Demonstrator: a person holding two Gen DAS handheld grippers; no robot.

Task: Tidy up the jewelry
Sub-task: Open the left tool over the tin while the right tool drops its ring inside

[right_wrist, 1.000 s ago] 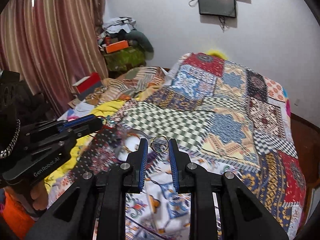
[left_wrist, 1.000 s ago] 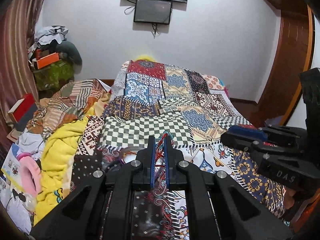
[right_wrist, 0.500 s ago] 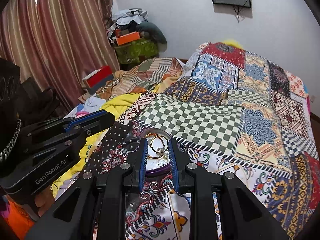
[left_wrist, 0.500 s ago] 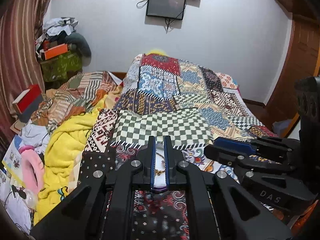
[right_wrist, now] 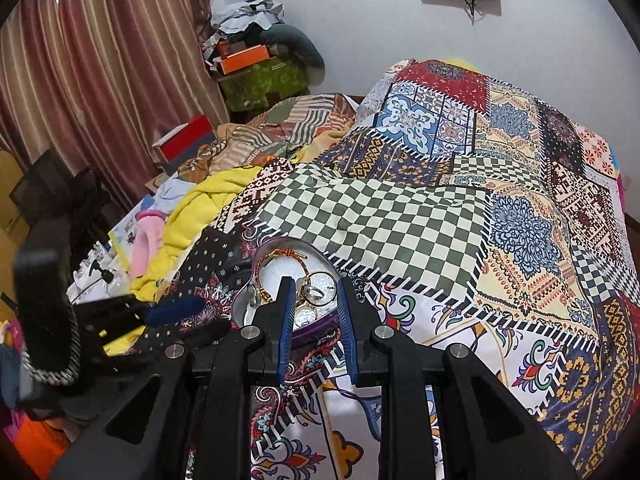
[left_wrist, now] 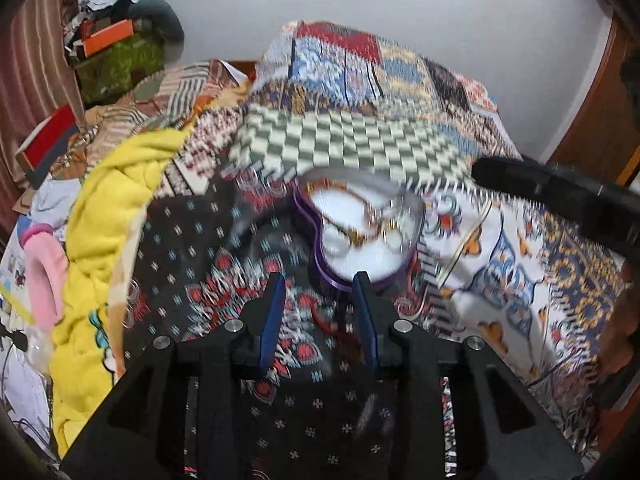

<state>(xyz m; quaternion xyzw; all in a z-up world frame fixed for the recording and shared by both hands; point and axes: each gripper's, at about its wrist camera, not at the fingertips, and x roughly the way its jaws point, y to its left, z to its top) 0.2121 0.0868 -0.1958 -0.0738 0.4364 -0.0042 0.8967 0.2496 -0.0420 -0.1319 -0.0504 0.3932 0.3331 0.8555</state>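
A bed (right_wrist: 440,184) covered by a patchwork bedspread (right_wrist: 400,216) fills most of both views, with a crumpled yellow blanket (left_wrist: 116,196) along its left side and striped curtains (right_wrist: 100,64) behind that. On the dark flowered patch near the front edge sits a heart-shaped purple jewelry box (left_wrist: 316,248) with a white lining, its rim showing purple in the left wrist view.

The left tongs (left_wrist: 320,280) stand open, nothing between the blue pads; the box lies just beyond and slightly right of their tips, the right fingertip (left_wrist: 362,280) overlapping its near rim in the blurred picture. A thin red cord (left_wrist: 330,326) lies on the cloth between the tongs' fingers.

The right tongs (right_wrist: 314,286) are also open and empty, tips hanging over the near right part of the box (right_wrist: 240,308). Between those tips lie gold rings (right_wrist: 318,292) on the lining. A gold bracelet with an orange-red thread (right_wrist: 280,258) curves across the far half of the box, beyond the tongs. The left tongs show as a dark blur with a blue pad to the left of the box (right_wrist: 176,306).
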